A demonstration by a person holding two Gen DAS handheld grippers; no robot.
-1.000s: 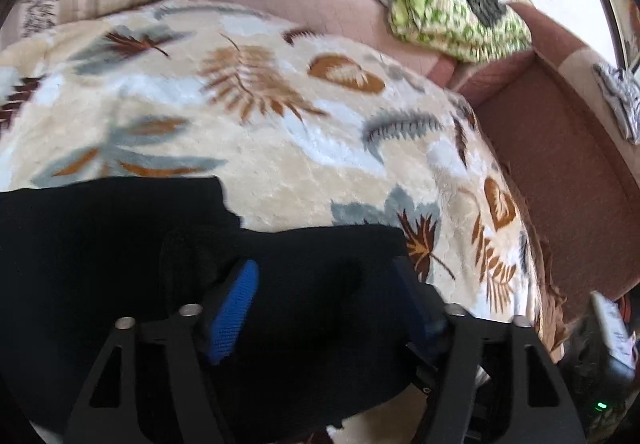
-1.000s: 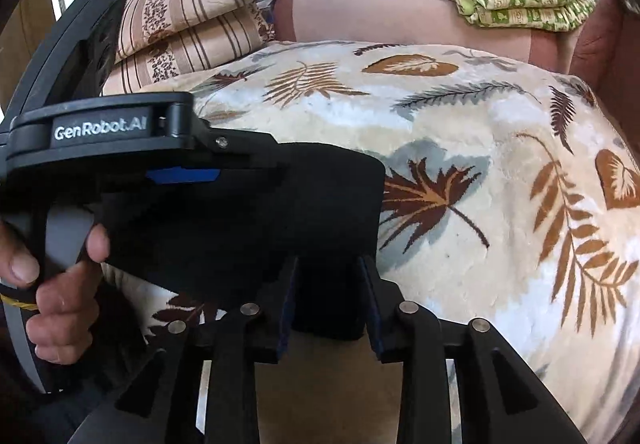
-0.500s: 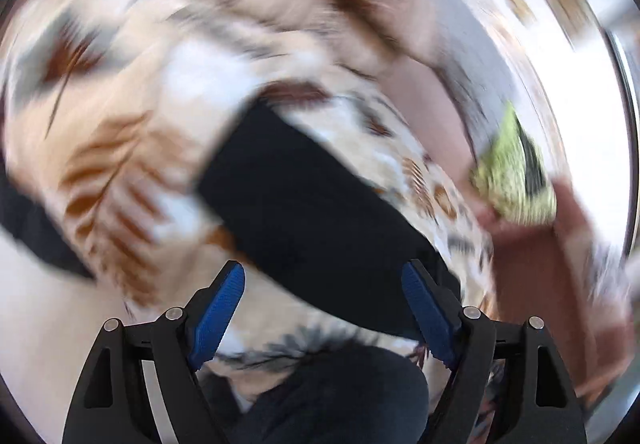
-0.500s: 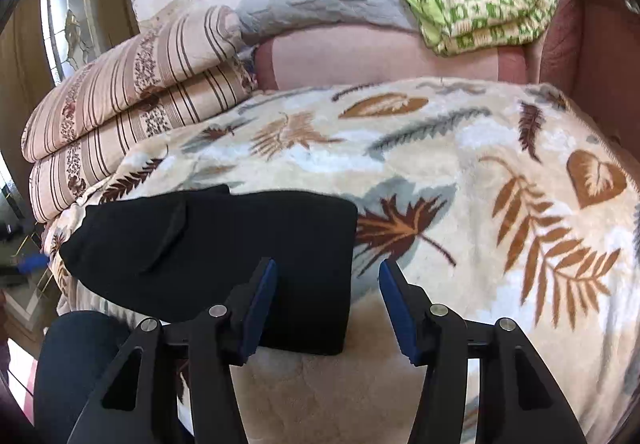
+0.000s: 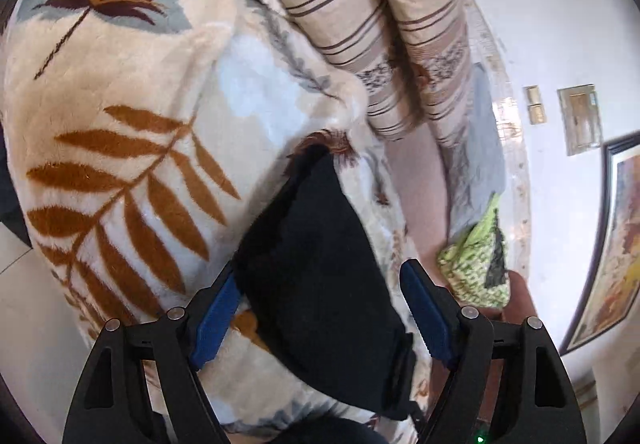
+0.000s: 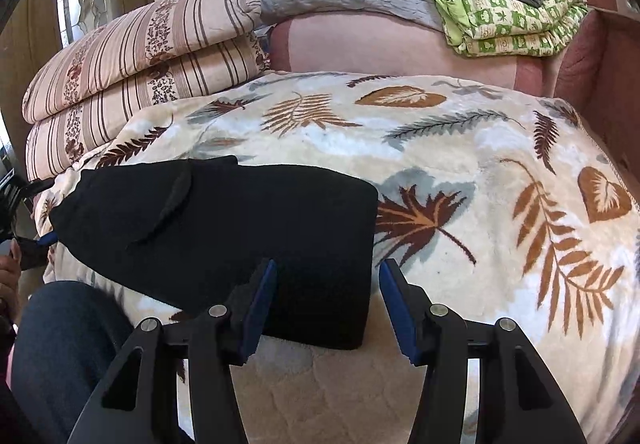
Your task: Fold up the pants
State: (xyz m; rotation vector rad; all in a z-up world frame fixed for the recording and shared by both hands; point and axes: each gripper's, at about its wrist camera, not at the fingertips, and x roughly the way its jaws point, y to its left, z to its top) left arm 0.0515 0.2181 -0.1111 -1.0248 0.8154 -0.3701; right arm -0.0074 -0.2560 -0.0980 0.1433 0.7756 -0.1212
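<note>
Both grippers, left point(image 5: 320, 318) and right point(image 6: 328, 302), hover with jaws spread and empty over the black pants point(image 6: 224, 228), lying folded compactly on the leaf-print blanket point(image 6: 460, 148) at 9 o'clock of the right view; folding appears complete, leaving only withdrawal or smoothing.

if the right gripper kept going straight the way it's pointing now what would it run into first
Most likely the folded black pants: their near right corner lies between the open jaws of the right gripper. Depth is unclear, so it might skim over them onto the leaf-print blanket.
</note>
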